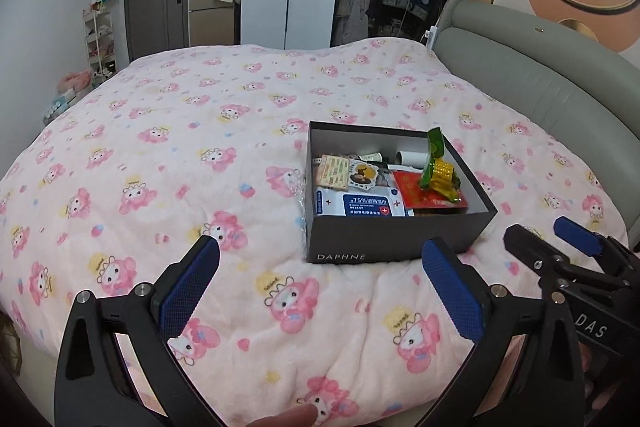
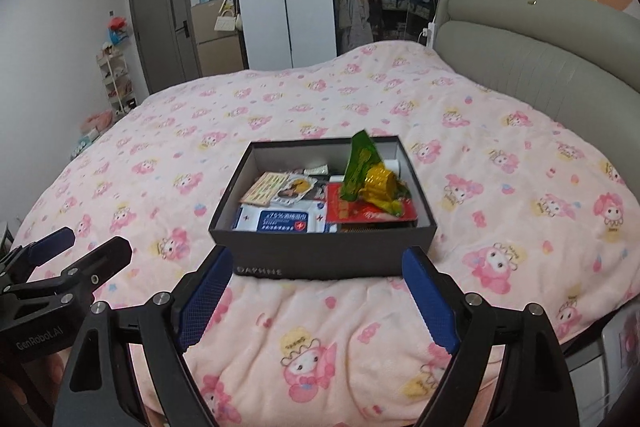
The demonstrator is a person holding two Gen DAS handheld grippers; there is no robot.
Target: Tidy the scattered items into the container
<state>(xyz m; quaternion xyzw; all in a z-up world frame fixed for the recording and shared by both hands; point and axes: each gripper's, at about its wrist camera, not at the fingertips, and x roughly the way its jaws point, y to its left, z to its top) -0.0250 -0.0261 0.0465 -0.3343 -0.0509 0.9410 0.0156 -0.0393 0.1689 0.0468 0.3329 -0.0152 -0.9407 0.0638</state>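
Left gripper (image 1: 320, 287) and right gripper (image 2: 318, 297): fingers spread wide, empty. The box (image 2: 320, 259) lies straight ahead of the right gripper (the nearer one), long axis crosswise, on the bedspread (image 2: 500, 187); wipes pack (image 2: 280, 221) and green wrapper (image 2: 362, 159) lie inside.

A big bed with a soft pink cartoon-print blanket (image 1: 160, 155) — one dark grey cardboard box (image 1: 384, 235) sits on its right side.

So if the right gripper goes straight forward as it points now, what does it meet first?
Probably the near wall of the dark box: the open right gripper points at it, just above the pink blanket. Depth is unclear.
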